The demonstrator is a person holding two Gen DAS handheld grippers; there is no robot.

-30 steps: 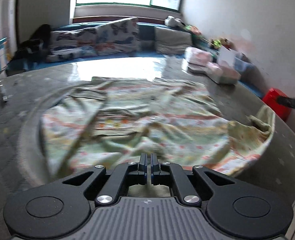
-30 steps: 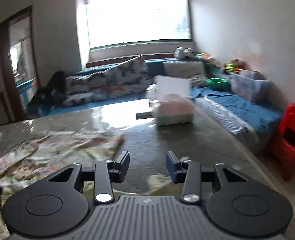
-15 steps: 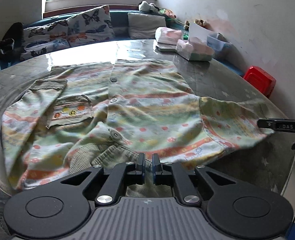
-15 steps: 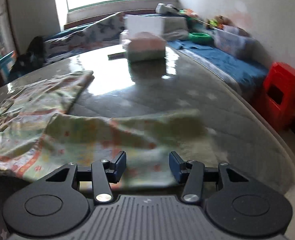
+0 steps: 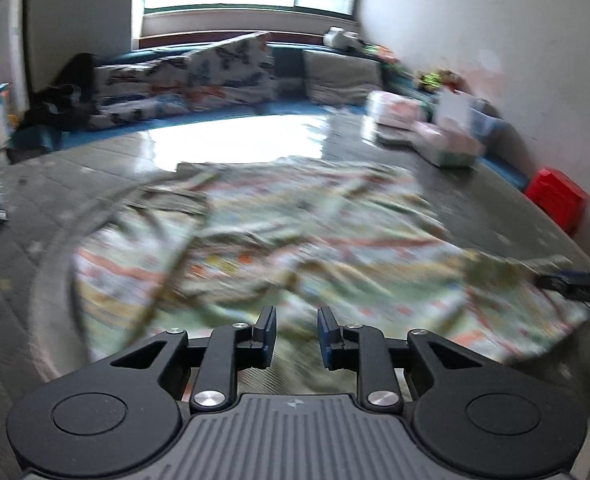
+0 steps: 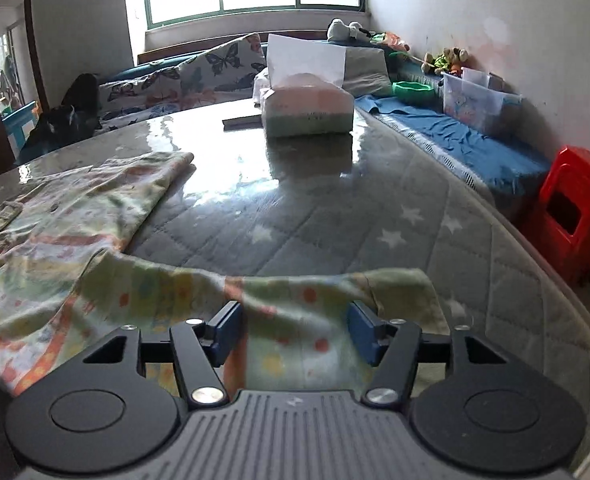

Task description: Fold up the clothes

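Note:
A pale green shirt (image 5: 279, 240) with orange stripes and dots lies spread on a grey quilted round table (image 6: 335, 216). The left wrist view is blurred. My left gripper (image 5: 297, 330) is open, just above the shirt's near hem, holding nothing. My right gripper (image 6: 295, 330) is open wide, with the shirt's sleeve (image 6: 295, 300) lying between and under its fingers, not clamped. The right gripper's fingers (image 5: 575, 282) show at the right edge of the left wrist view, at the sleeve end.
A tissue box (image 6: 309, 110) stands on the far part of the table. A red plastic stool (image 6: 575, 208) stands right of the table. A blue bench with cushions (image 6: 199, 76), toys and a clear bin (image 6: 475, 98) runs along the walls.
My left gripper was shut on the shirt's hem and is now open, having let it go. The left view has tilted up and blurred. My right gripper has opened wider over the sleeve.

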